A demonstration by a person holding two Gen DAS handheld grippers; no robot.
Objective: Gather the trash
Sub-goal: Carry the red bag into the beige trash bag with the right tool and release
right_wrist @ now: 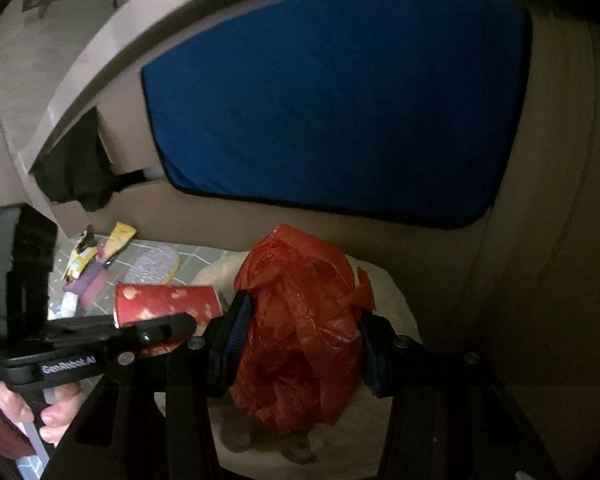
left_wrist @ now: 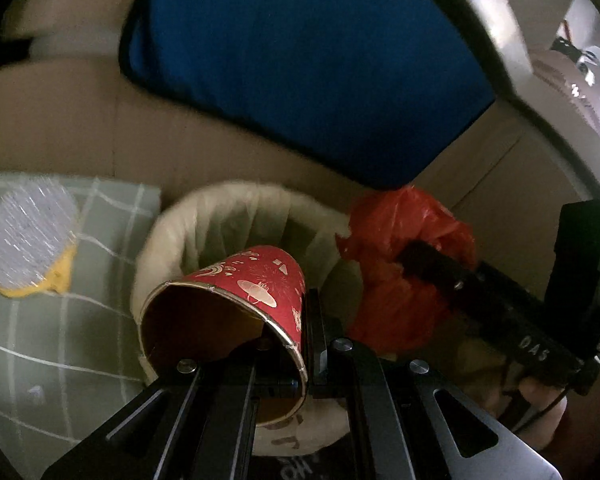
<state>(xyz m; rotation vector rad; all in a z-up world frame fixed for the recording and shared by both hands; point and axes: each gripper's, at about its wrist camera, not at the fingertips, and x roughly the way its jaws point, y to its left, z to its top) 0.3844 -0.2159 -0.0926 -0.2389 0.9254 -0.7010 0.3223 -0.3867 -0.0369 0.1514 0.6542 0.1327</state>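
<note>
Red paper cup (left_wrist: 236, 300) fills the middle of the left wrist view, lying on its side with its mouth toward seven o'clock. The left gripper (left_wrist: 314, 344) has its jaws pinched tight on the rim wall at about four o'clock of the cup's mouth. Behind and below it gapes the pale lined bin (left_wrist: 256, 216). A grip on one thin edge is weak: if the cup swings or the paper buckles, it could slip free and land on the grey checked cloth (left_wrist: 100, 340) at nine o'clock instead of in the bin. At three o'clock the red plastic bag (left_wrist: 404, 264) hangs in the right gripper (left_wrist: 412, 260), close to the cup.

From the right wrist view, the right gripper (right_wrist: 300, 344) stands about half wide, its blue pads (right_wrist: 236, 332) pressing the red plastic bag (right_wrist: 304, 320) from either side, above the bin's pale liner (right_wrist: 392, 292). The bag is soft and slippery, so it may slide out early. The red paper cup (right_wrist: 164, 304) and left gripper (right_wrist: 188, 322) sit at nine o'clock; both loads crowding one opening could collide and knock one outside. Loose wrappers (right_wrist: 96, 260) at ten o'clock remain uncollected.
</note>
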